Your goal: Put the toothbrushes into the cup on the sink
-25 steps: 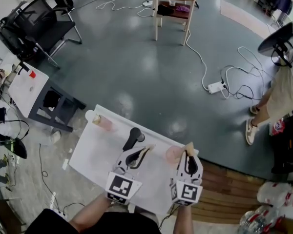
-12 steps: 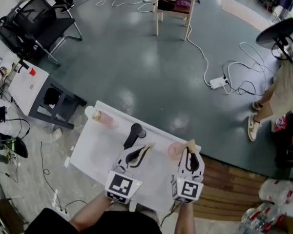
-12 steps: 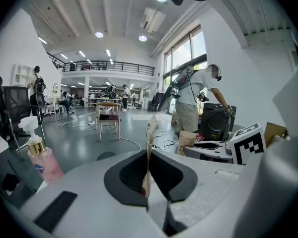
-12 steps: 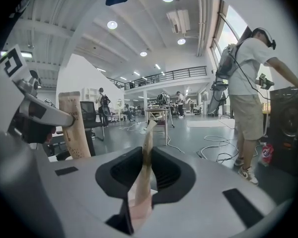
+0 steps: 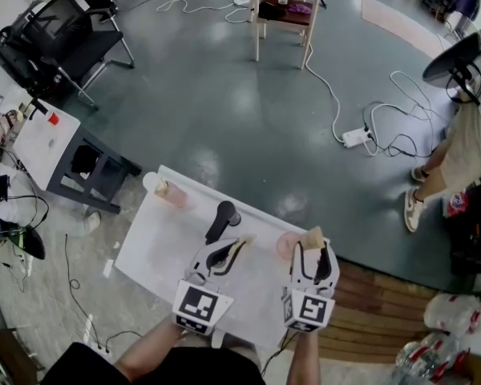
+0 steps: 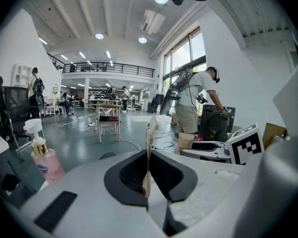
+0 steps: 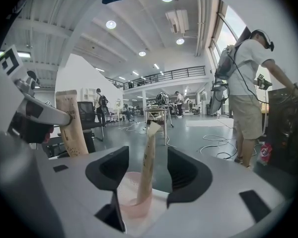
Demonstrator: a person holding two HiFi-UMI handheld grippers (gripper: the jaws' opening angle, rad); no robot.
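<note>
Left toothbrush (image 5: 240, 245) and right toothbrush (image 5: 312, 237) make two; one cup (image 5: 285, 249), one bottle (image 5: 167, 193), one tap (image 5: 222, 218).

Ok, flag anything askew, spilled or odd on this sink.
Nothing is spilled or damaged. The wrapped toothbrush in the pink cup leans slightly instead of standing upright, and the cup sits close to the far right corner of the sink. Neither looks like a problem.

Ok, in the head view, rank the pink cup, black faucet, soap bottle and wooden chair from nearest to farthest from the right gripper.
1. Pink cup, just left of the right gripper.
2. Black faucet, further left.
3. Soap bottle, far-left corner.
4. Wooden chair, across the floor.
</note>
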